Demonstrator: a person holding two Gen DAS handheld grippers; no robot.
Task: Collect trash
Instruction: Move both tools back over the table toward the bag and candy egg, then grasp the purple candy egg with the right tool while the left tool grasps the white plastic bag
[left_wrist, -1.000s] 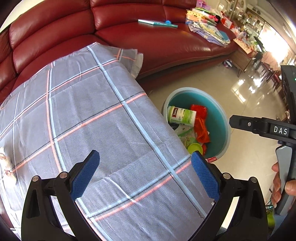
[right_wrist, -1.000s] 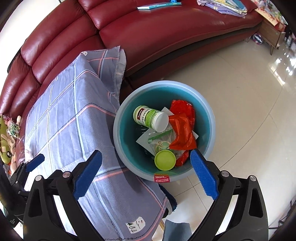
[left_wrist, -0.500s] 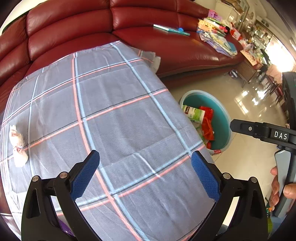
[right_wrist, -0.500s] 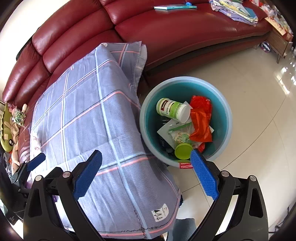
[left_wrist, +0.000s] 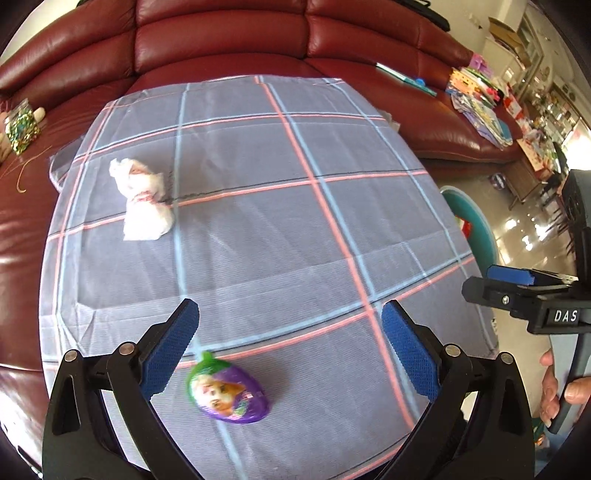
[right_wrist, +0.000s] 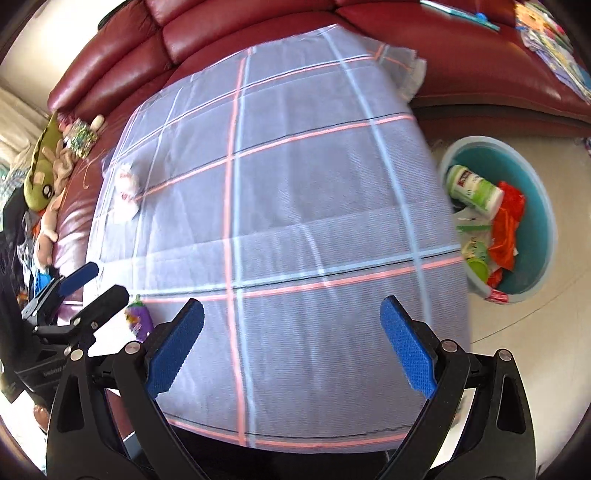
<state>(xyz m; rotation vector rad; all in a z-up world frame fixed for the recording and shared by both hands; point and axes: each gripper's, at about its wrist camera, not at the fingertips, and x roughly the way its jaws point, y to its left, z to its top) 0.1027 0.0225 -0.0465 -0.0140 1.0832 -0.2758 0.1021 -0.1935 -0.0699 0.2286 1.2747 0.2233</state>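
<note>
A purple and green egg-shaped wrapper (left_wrist: 227, 393) lies on the plaid cloth (left_wrist: 277, 221) just below my open, empty left gripper (left_wrist: 290, 349); it also shows in the right wrist view (right_wrist: 139, 319). A crumpled white tissue (left_wrist: 142, 201) lies farther off at the cloth's left, also seen in the right wrist view (right_wrist: 125, 192). My right gripper (right_wrist: 291, 345) is open and empty above the cloth's near part. The teal bin (right_wrist: 537, 221) on the floor to the right holds a white bottle (right_wrist: 474, 188), orange wrappers and a green lid.
The red leather sofa (left_wrist: 221, 37) wraps behind the table, with books and papers (left_wrist: 480, 107) on its right seat and plush toys (right_wrist: 48, 173) at its left. The shiny tiled floor (right_wrist: 535, 332) lies to the right. The right gripper shows in the left wrist view (left_wrist: 517, 291).
Both grippers have swung left, away from the bin and over the cloth. The egg-shaped wrapper and the whole tissue have come into view. Both stay open.
</note>
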